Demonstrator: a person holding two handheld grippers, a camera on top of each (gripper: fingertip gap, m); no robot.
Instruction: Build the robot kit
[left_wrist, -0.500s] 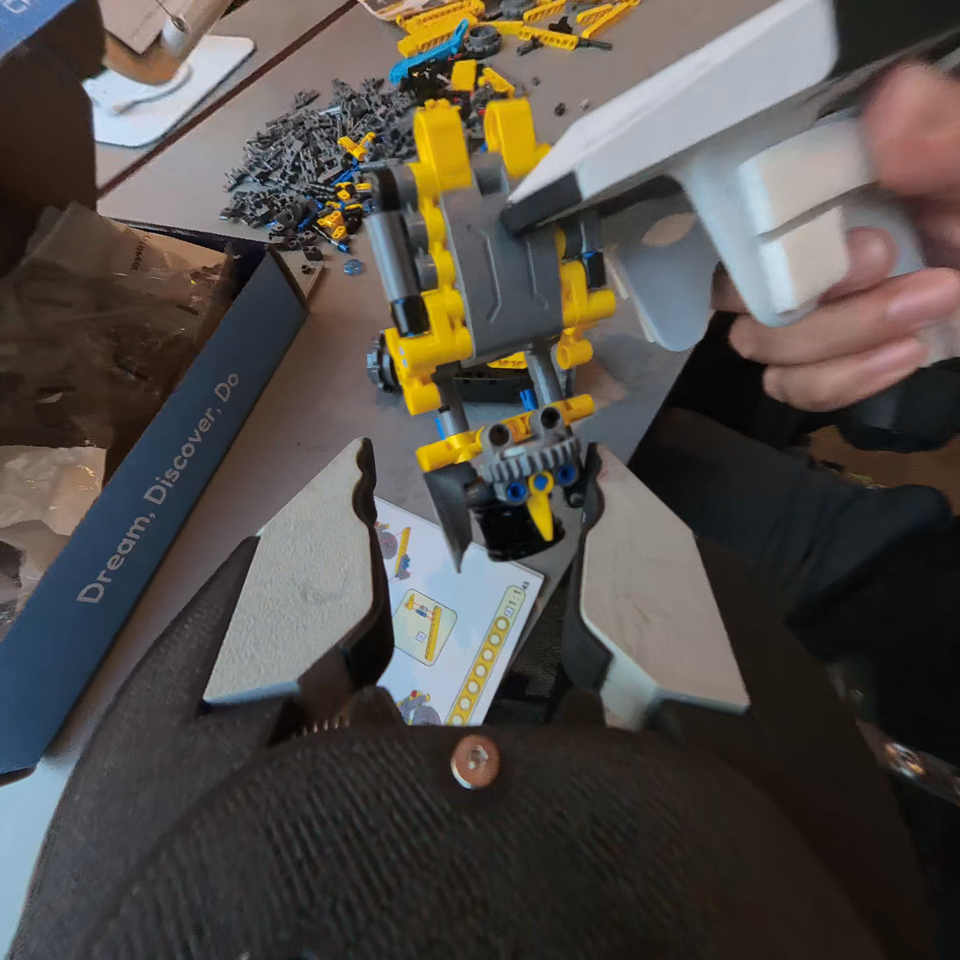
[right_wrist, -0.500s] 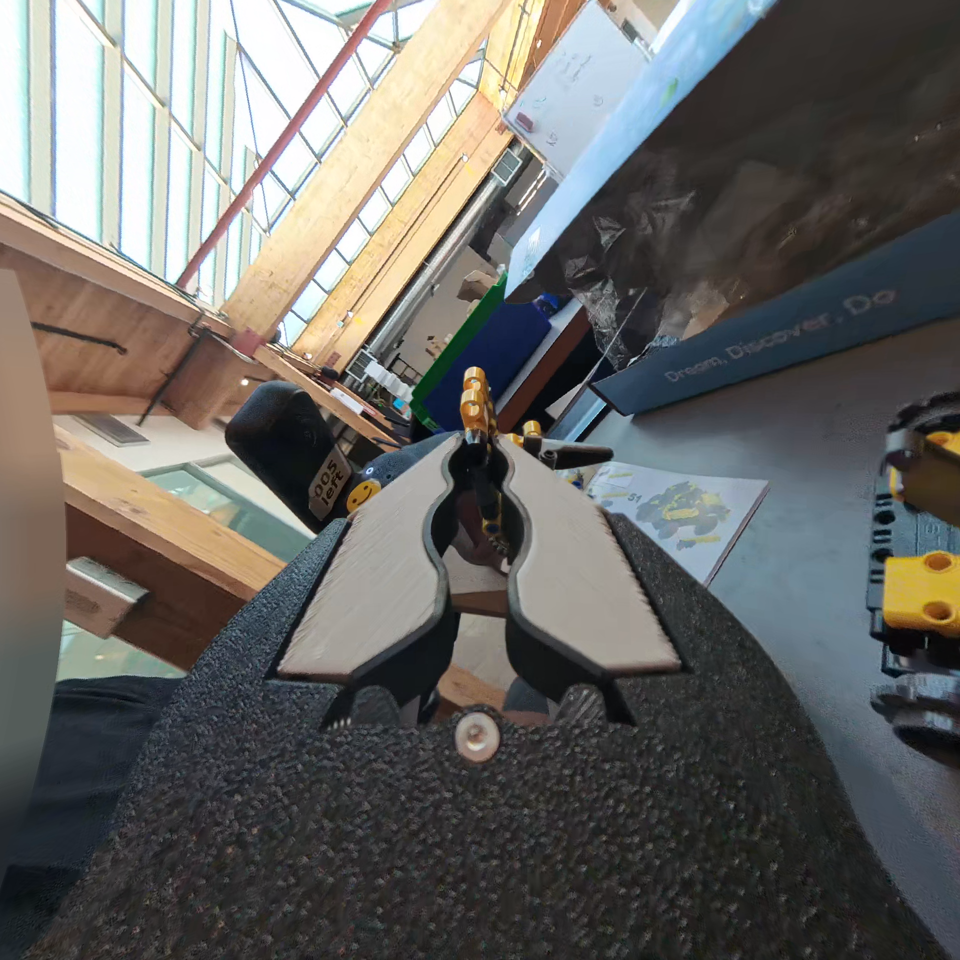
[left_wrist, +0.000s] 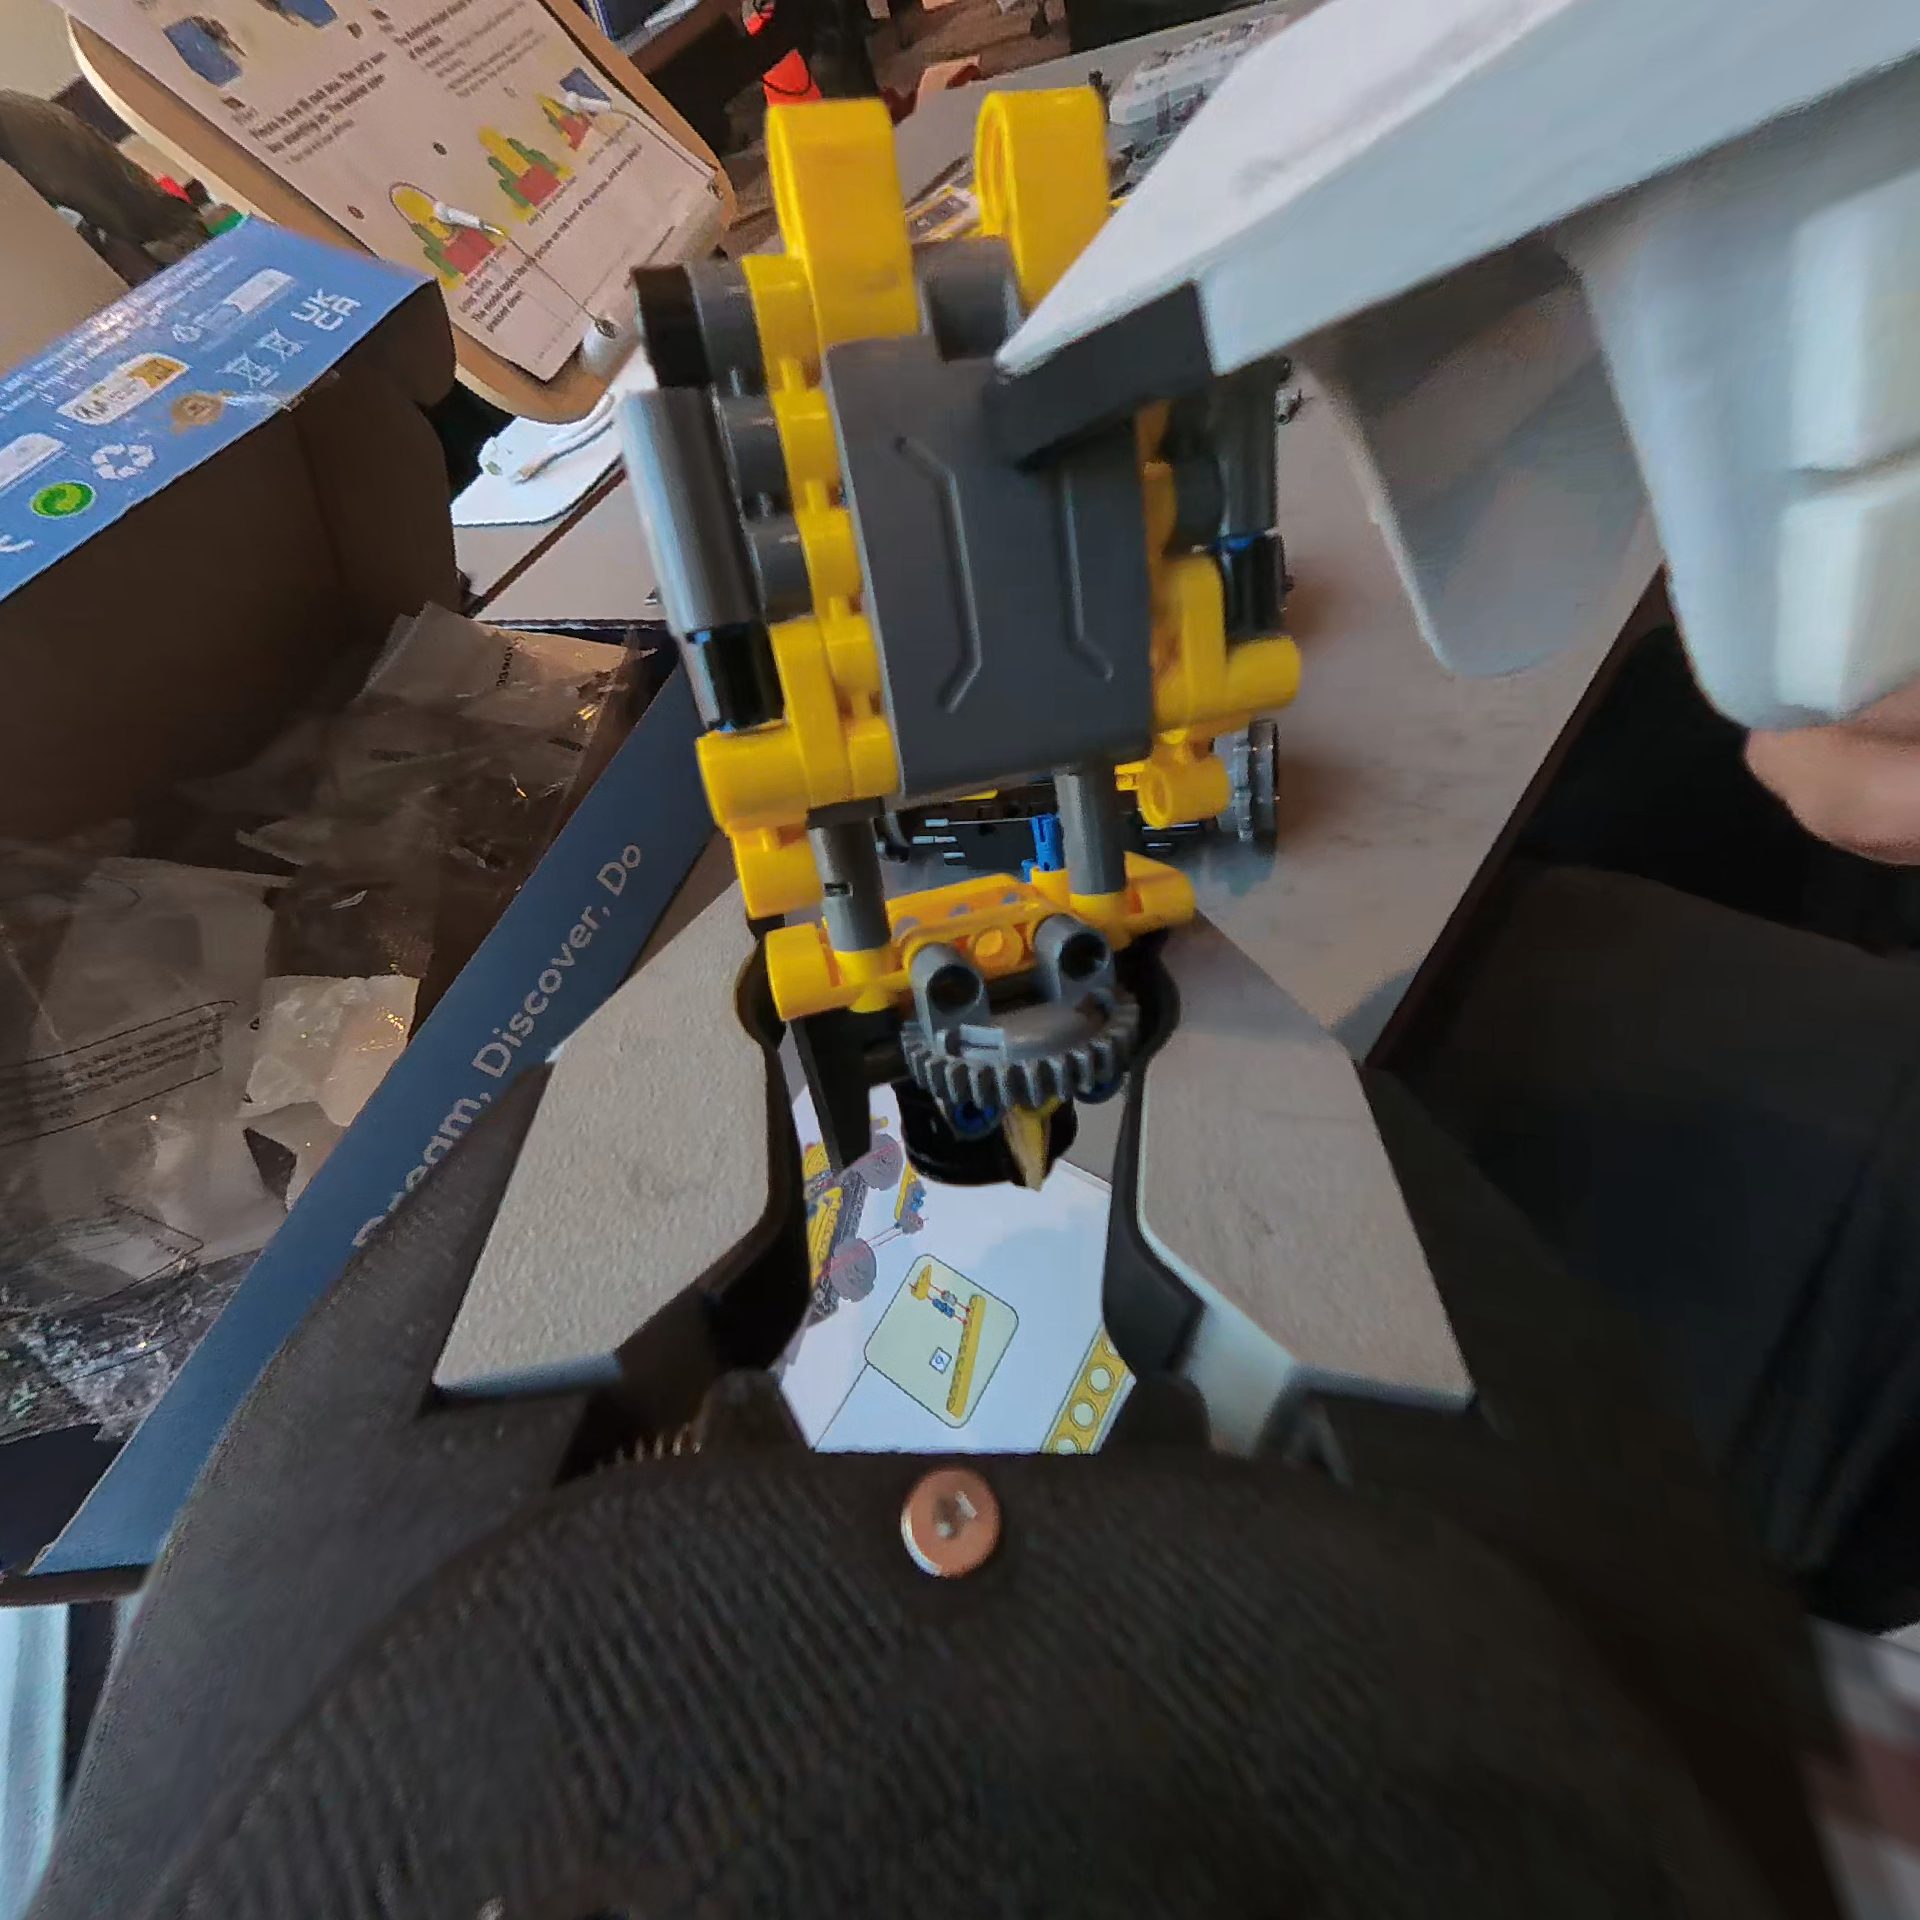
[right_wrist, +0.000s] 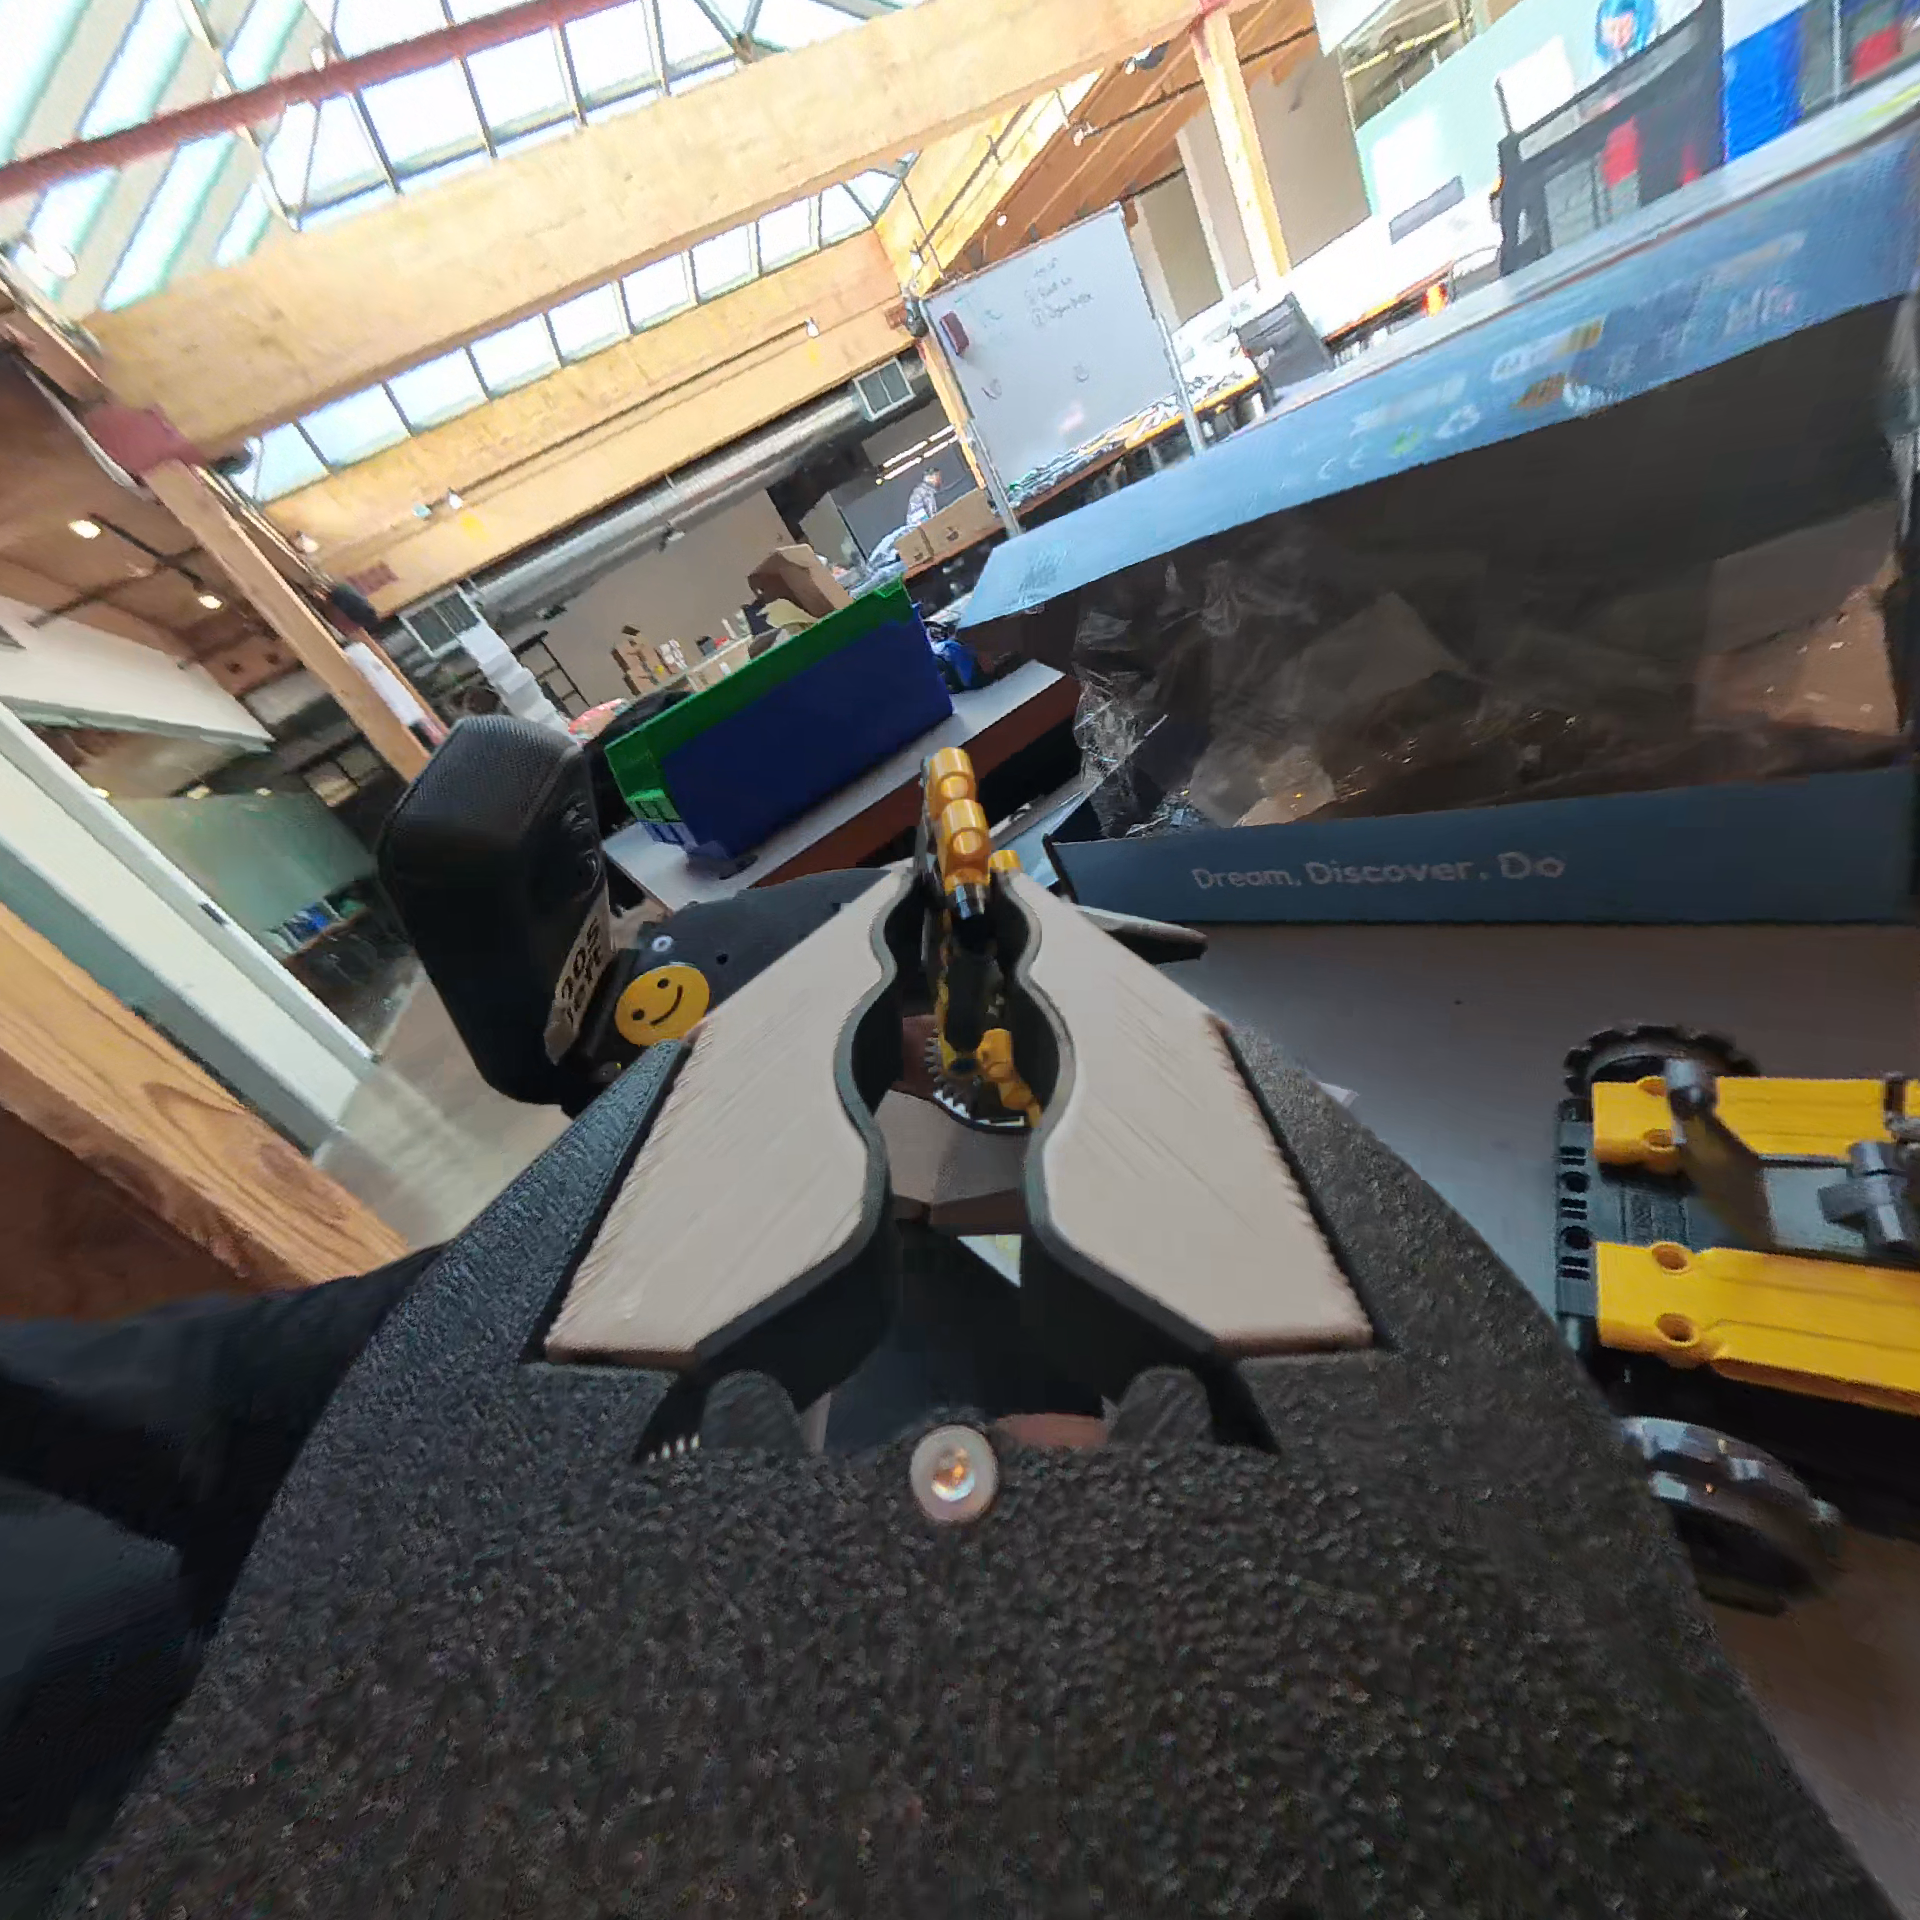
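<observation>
A yellow and grey brick assembly (left_wrist: 997, 582) with a grey gear at its near end is held off the table between both grippers. My left gripper (left_wrist: 961, 1029) is shut on the gear end, with both fingertips against its sides. My right gripper (left_wrist: 1101, 405), white, comes in from the upper right and is shut on the assembly's grey panel. In the right wrist view the right gripper (right_wrist: 961, 904) pinches the assembly (right_wrist: 956, 821) seen edge-on. The left gripper's black body (right_wrist: 499, 883) is just beyond it.
An open blue cardboard box (left_wrist: 208, 436) of plastic bags stands at the left, its dark flap (left_wrist: 499, 1039) lying on the grey table (left_wrist: 1403, 779). An instruction booklet (left_wrist: 966, 1320) lies under the left gripper. A second yellow and black wheeled model (right_wrist: 1745, 1247) sits at the right. A hand (left_wrist: 1829, 769) holds the right gripper. My hands' fingertips stand some 9 centimetres from each other.
The left fingers have closed onto the gear end, which earlier sat loosely between them. The assembly now fills more of the left view and is tilted up. The right view has swung to show more of the room.
</observation>
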